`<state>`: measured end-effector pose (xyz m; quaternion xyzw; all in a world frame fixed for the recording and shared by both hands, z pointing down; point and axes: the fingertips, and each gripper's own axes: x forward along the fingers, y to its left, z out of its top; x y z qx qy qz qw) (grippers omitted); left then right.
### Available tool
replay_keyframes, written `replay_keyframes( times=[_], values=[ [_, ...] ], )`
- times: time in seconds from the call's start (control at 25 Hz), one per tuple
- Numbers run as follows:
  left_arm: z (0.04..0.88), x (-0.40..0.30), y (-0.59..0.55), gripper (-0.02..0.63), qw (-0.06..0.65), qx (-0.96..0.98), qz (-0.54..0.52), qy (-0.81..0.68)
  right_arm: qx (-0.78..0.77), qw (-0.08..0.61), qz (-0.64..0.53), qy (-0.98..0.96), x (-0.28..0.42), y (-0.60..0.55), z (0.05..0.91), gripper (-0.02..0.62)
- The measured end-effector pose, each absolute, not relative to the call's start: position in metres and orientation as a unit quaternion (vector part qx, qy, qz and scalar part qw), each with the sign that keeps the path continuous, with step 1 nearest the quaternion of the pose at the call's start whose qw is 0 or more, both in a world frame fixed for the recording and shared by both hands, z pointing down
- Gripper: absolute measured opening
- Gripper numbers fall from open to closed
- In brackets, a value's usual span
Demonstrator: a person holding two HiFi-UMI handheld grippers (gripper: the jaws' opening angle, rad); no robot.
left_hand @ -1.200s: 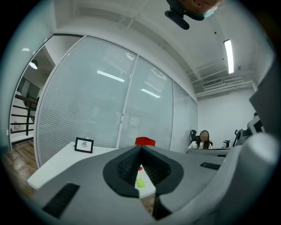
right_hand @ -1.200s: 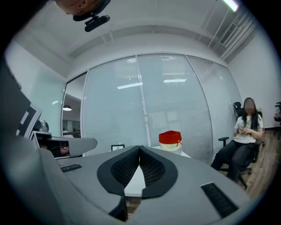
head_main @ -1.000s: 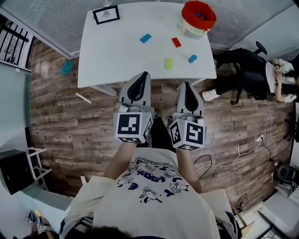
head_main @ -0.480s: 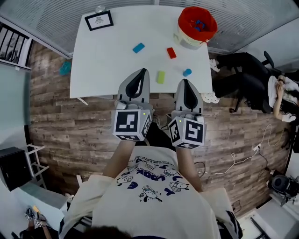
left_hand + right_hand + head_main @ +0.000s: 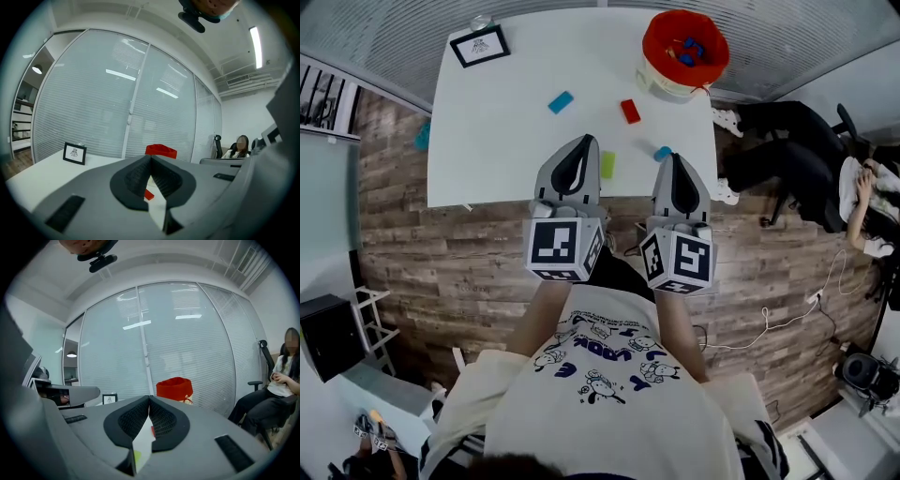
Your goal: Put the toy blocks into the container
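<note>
The white table [image 5: 506, 141] is filling the far half of the head view. The red container [image 5: 654, 37] is standing on its far right corner, already holding a few blue pieces. The left gripper [image 5: 588, 141] and the right gripper [image 5: 675, 157] are hanging side by side over the table's near edge, pointing toward the far side. Each gripper view is showing its two jaws meeting at the tips with nothing between them. A small framed picture [image 5: 481, 45] is sitting at the far left corner, well apart from the work. Four toy blocks are lying loose on the tabletop. A blue block [image 5: 561, 101] is lying left of centre and a red block [image 5: 630, 111] nearer the container. A green block [image 5: 607, 165] is lying close to the near edge between the two grippers, and a small blue block [image 5: 662, 153] just left of the right gripper's tip. The step in hand is judged to be a pick. The jaws are needing to part before descending, a near block is best straddled across its narrow sides, and the pads should be closing squarely so that it is not slipping out.
</note>
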<state>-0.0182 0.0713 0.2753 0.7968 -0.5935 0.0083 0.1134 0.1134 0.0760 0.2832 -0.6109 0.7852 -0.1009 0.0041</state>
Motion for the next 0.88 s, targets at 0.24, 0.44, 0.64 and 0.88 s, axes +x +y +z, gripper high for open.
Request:
replay_keyframes(
  times=[0.24,0.44,0.64,0.88],
  values=[
    [0.279,-0.017,0.062,0.025,0.117,0.792,0.014,-0.599,-0.612,-0.003,-0.111,0.783,0.12,0.065,0.293,0.003],
    [0.283,-0.016,0.052,0.025,0.123,0.79,0.02,-0.601,-0.612,-0.01,-0.12,0.782,0.122,0.056,0.3,0.021],
    [0.29,-0.014,0.044,0.025,0.132,0.789,0.028,-0.599,-0.614,-0.018,-0.127,0.779,0.128,0.051,0.308,0.034],
    [0.298,-0.009,0.037,0.025,0.139,0.794,0.035,-0.59,-0.623,-0.034,-0.145,0.768,0.136,0.049,0.325,0.051]
  ],
)
